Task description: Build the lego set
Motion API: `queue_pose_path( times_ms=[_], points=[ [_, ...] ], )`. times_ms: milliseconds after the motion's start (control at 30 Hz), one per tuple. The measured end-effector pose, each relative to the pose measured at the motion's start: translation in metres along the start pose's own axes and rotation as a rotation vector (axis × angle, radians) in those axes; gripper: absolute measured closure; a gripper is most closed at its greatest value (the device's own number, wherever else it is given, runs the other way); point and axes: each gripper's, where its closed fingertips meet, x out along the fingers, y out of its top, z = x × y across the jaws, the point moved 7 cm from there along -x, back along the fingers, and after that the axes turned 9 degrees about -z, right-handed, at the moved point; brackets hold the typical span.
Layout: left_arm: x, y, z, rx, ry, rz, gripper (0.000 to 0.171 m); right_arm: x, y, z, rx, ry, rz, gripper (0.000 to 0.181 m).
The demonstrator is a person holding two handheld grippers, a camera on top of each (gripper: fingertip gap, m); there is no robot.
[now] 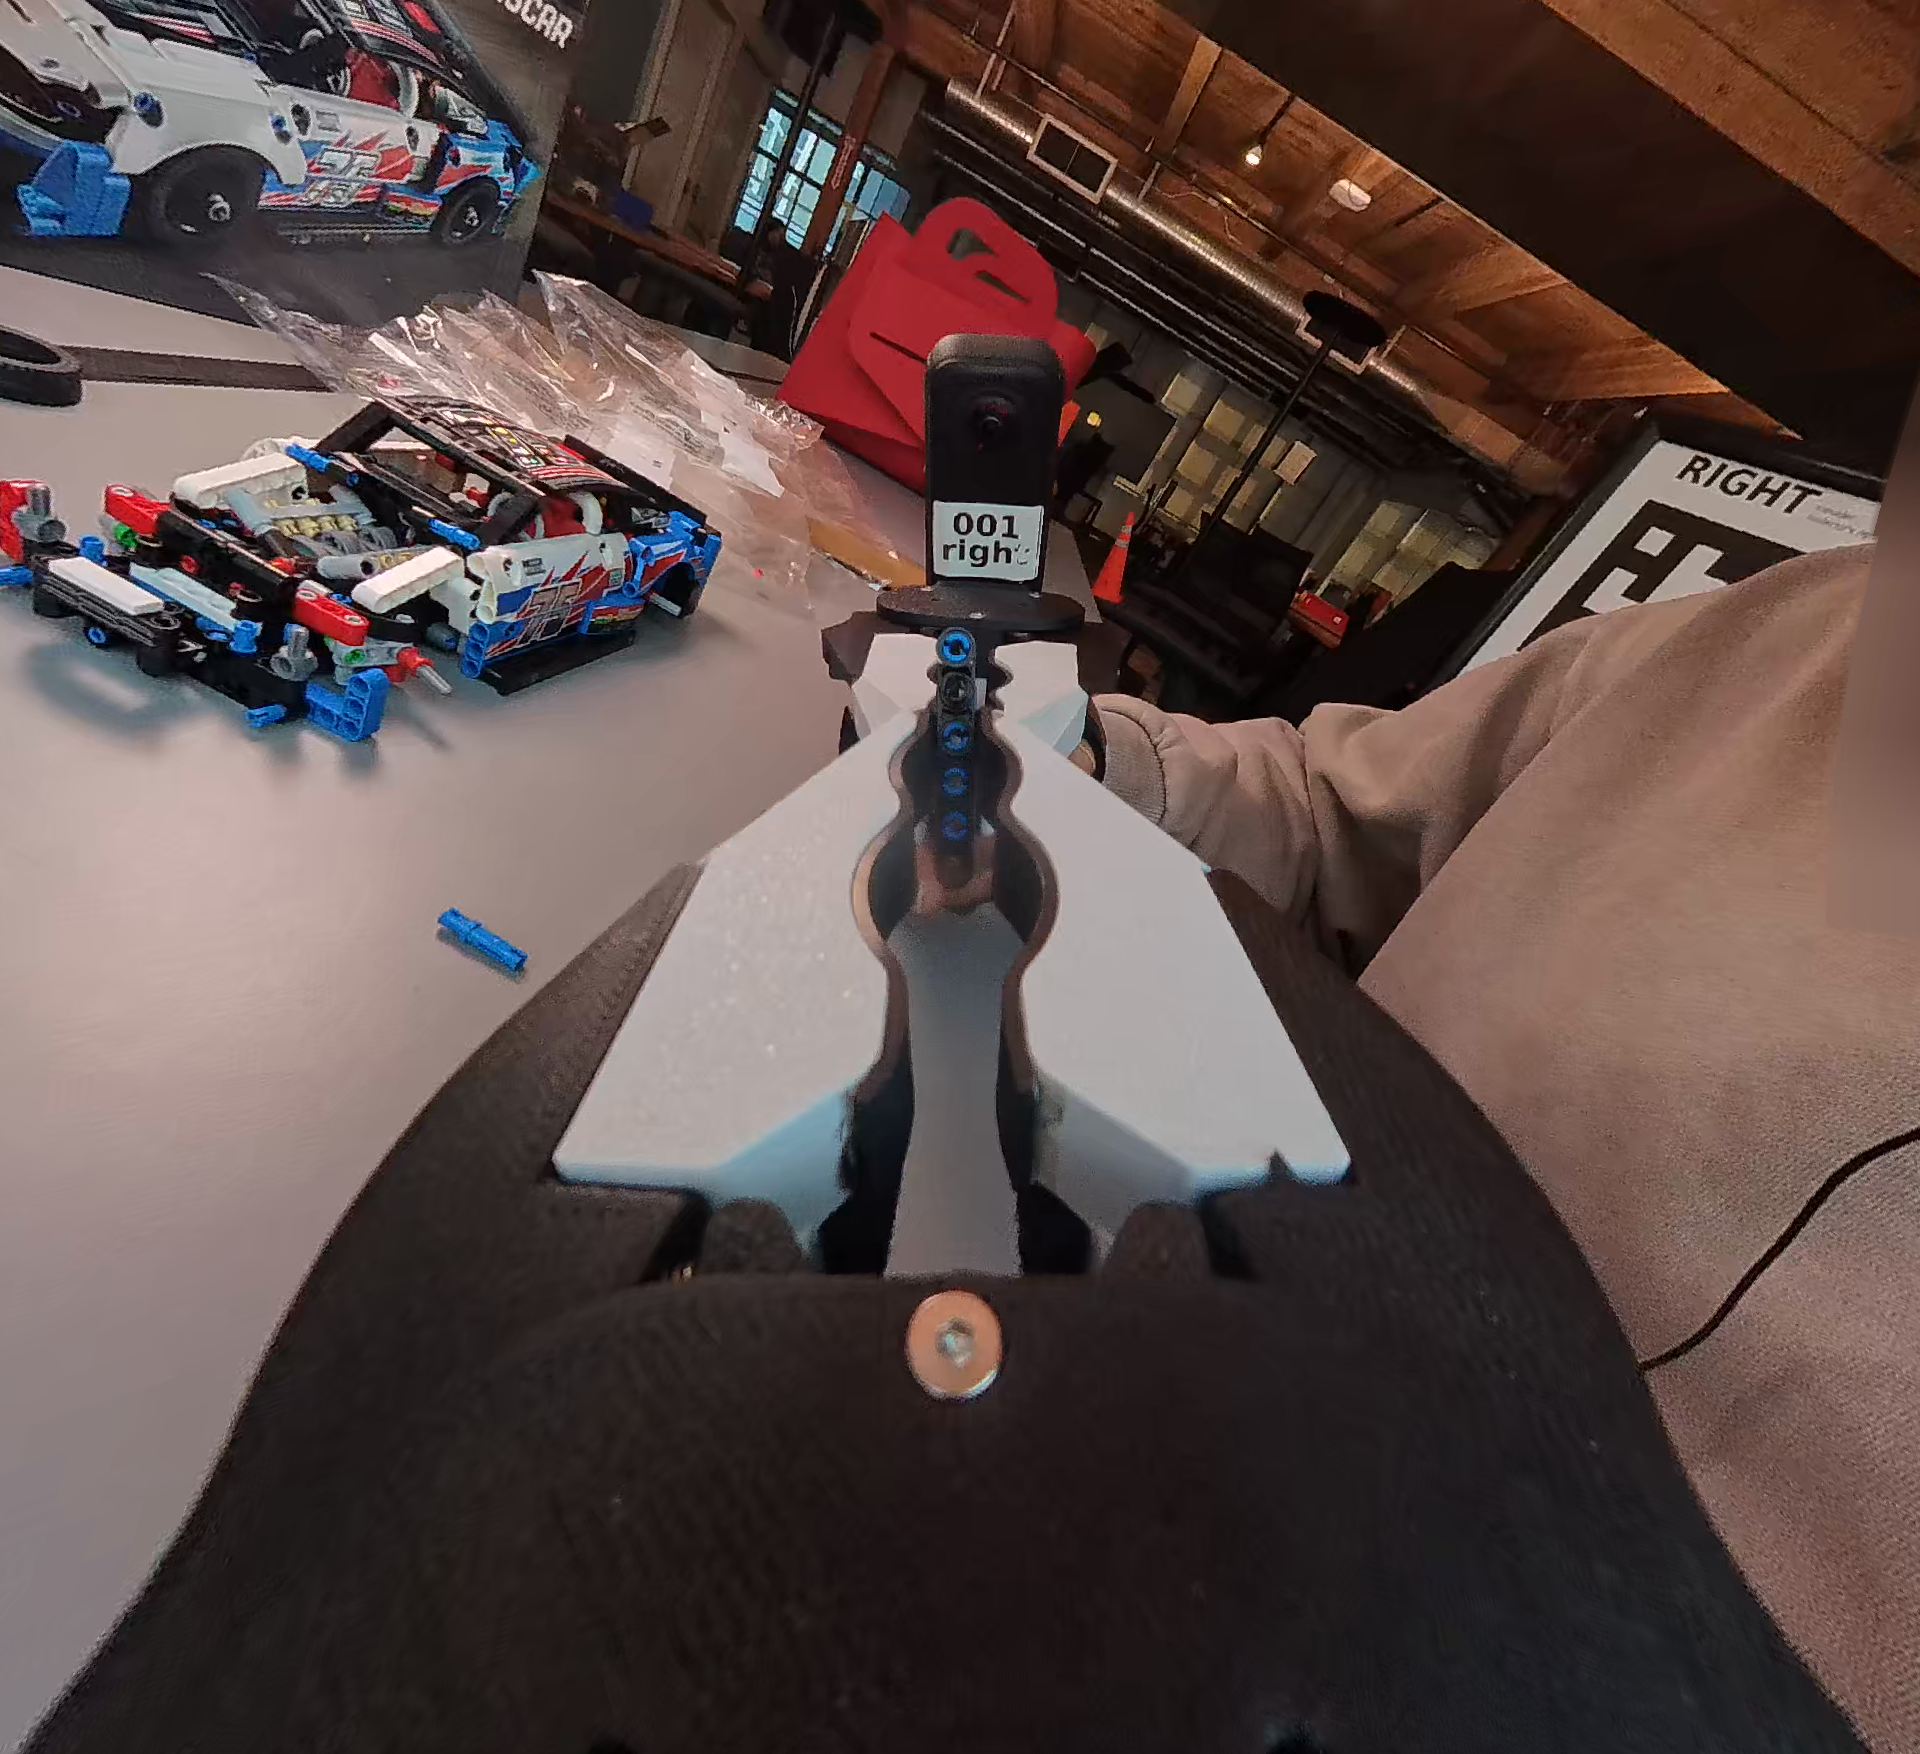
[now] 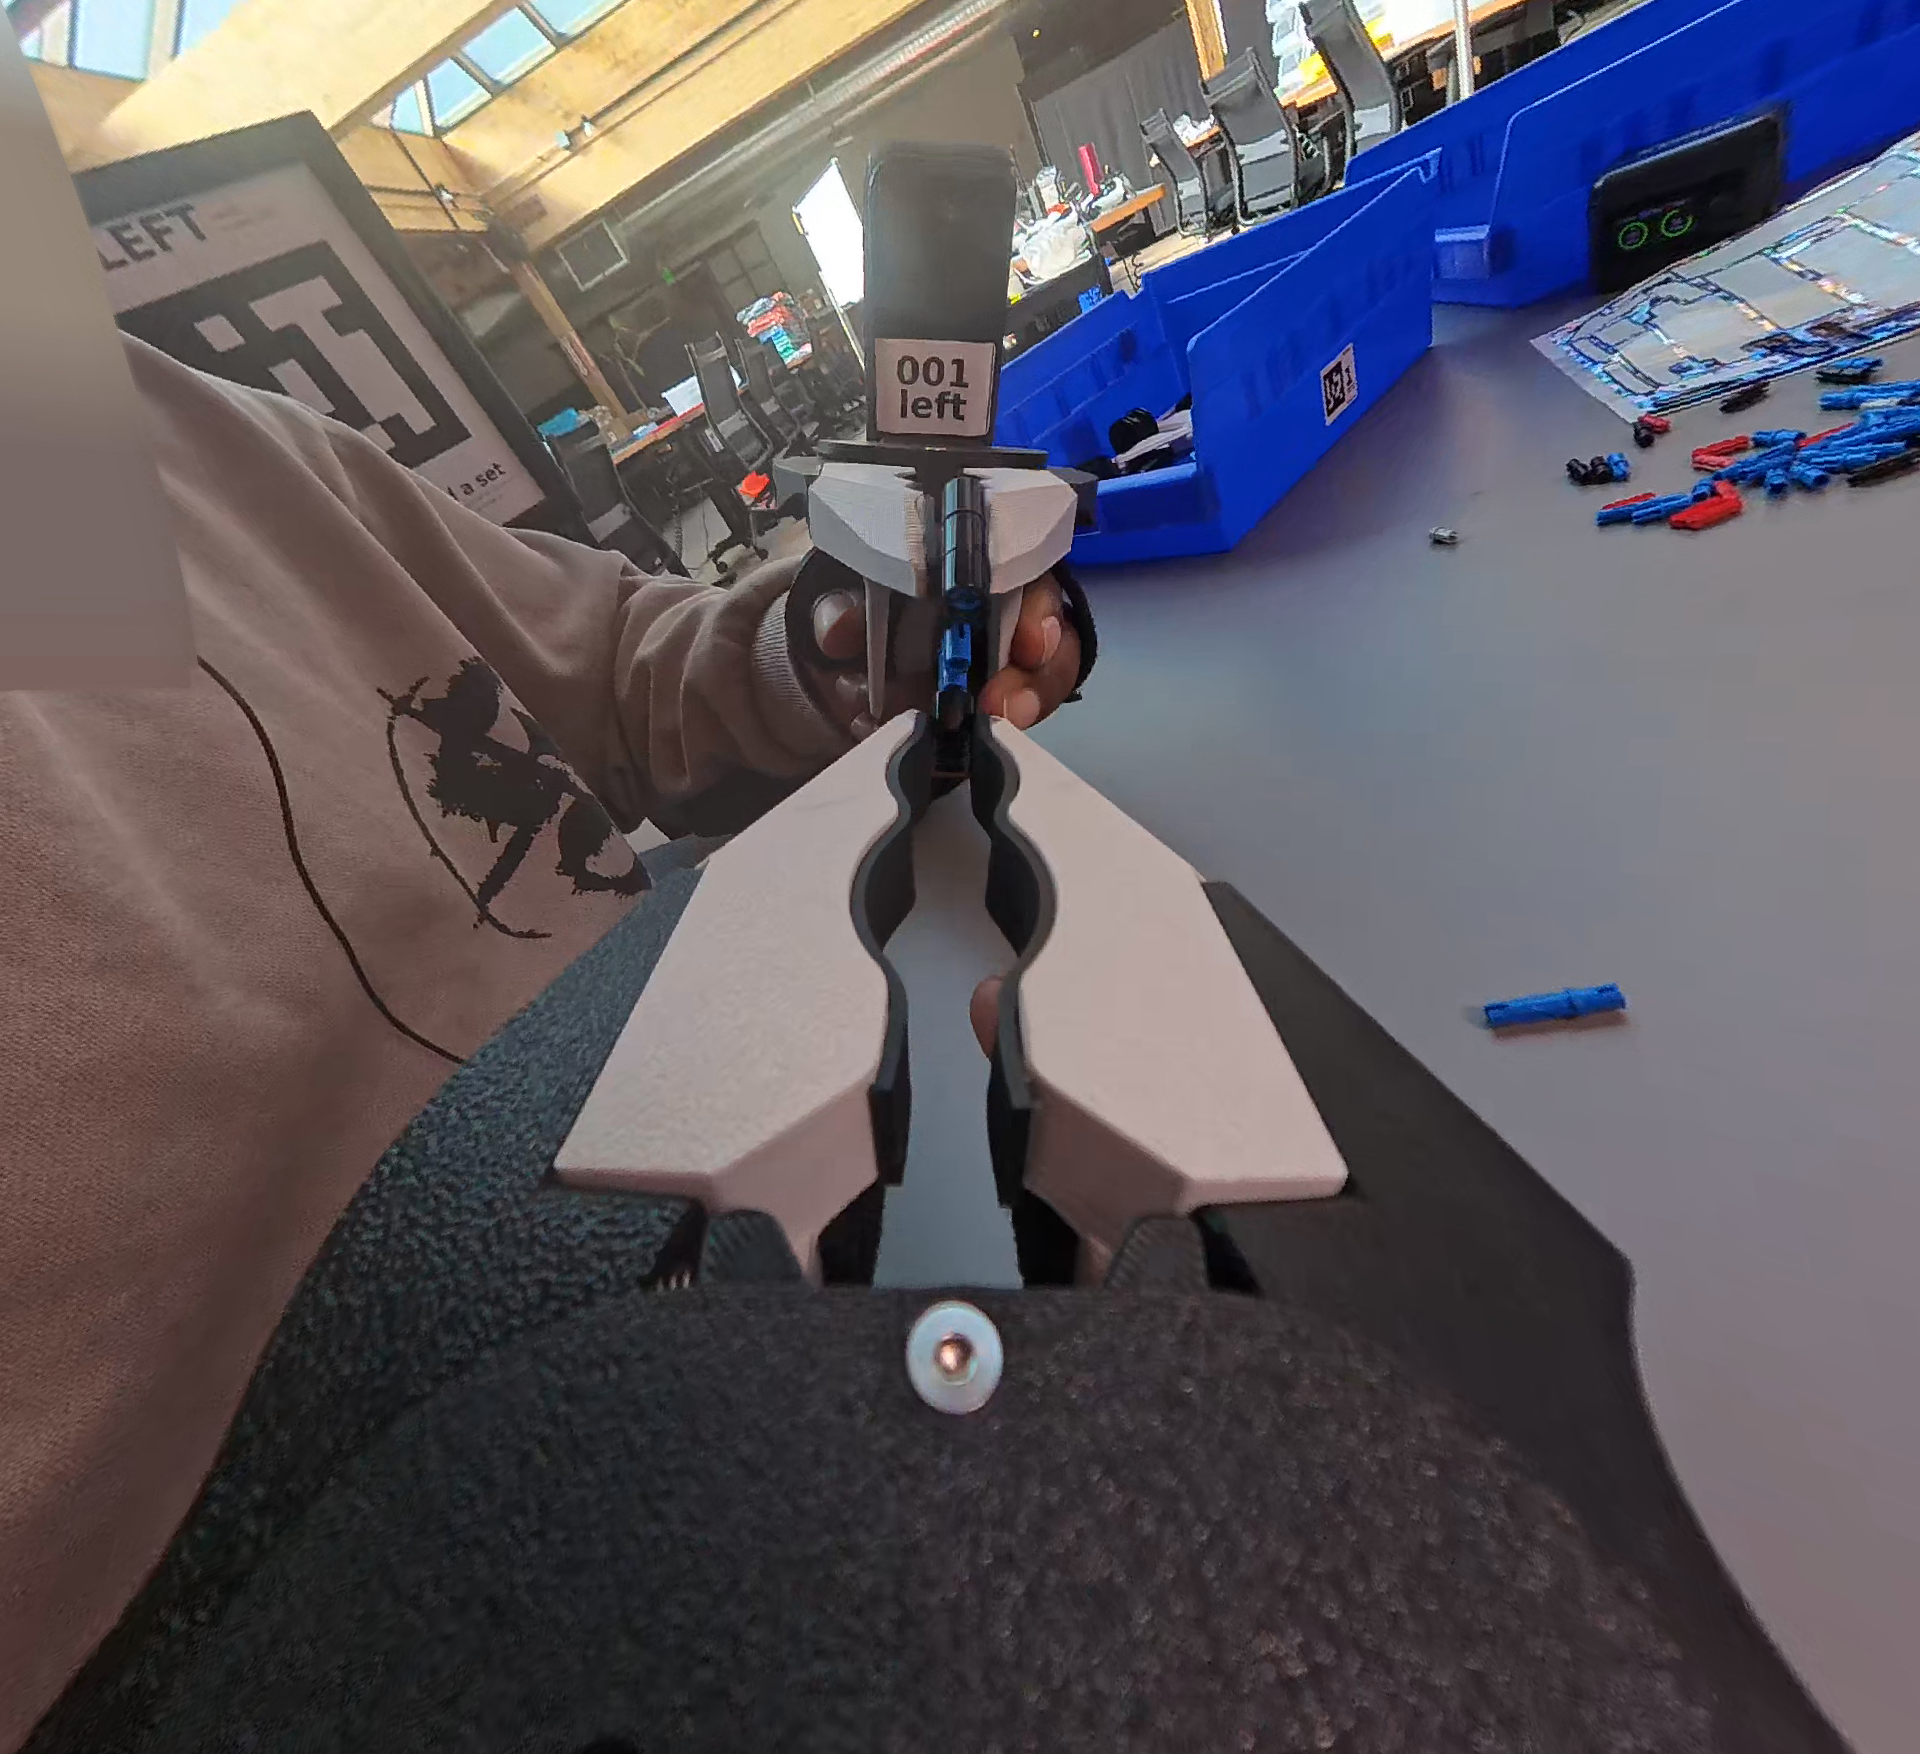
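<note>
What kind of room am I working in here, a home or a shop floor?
Most likely a shared workshop or lab in a converted industrial building: exposed timber ceiling beams, rows of office chairs at long desks, and an orange traffic cone on the floor beyond the grey table.

My right gripper pinches the near end of a black beam studded with blue pins; my left gripper grips its far end, facing mine. Right of the beam, one blue pin lies alone on the grey table, loose pieces beyond it, blue bins behind.
</note>
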Motion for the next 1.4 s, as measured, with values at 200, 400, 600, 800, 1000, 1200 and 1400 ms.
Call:
queue_pose_path(
  times_ms=[200, 400, 600, 800, 1000, 1200, 1400],
  points=[
    [0.001, -0.010, -0.002, 0.024, 0.005, -0.115, 0.165, -0.008, 0.003, 0.000, -0.022, -0.017, -0.004, 0.177],
    [0.004, -0.014, -0.001, 0.001, -0.032, -0.150, 0.166, -0.009, 0.001, -0.002, -0.040, -0.021, -0.039, 0.176],
    [0.005, -0.024, -0.002, 0.100, 0.017, -0.330, 0.166, -0.008, -0.008, -0.004, -0.099, -0.022, -0.198, 0.176],
    [0.009, -0.034, -0.007, 0.106, 0.040, -0.431, 0.165, -0.004, -0.017, -0.004, -0.136, -0.071, -0.341, 0.176],
    [0.017, -0.044, -0.009, 0.120, 0.057, -0.522, 0.165, -0.002, -0.029, 0.002, -0.181, -0.132, -0.478, 0.176],
    [0.019, -0.052, -0.009, 0.133, 0.047, -0.613, 0.165, 0.002, -0.038, 0.002, -0.175, -0.112, -0.549, 0.176],
    [0.025, -0.064, -0.007, 0.195, 0.063, -0.793, 0.166, 0.009, -0.050, 0.004, -0.150, -0.064, -0.662, 0.177]
  ],
)
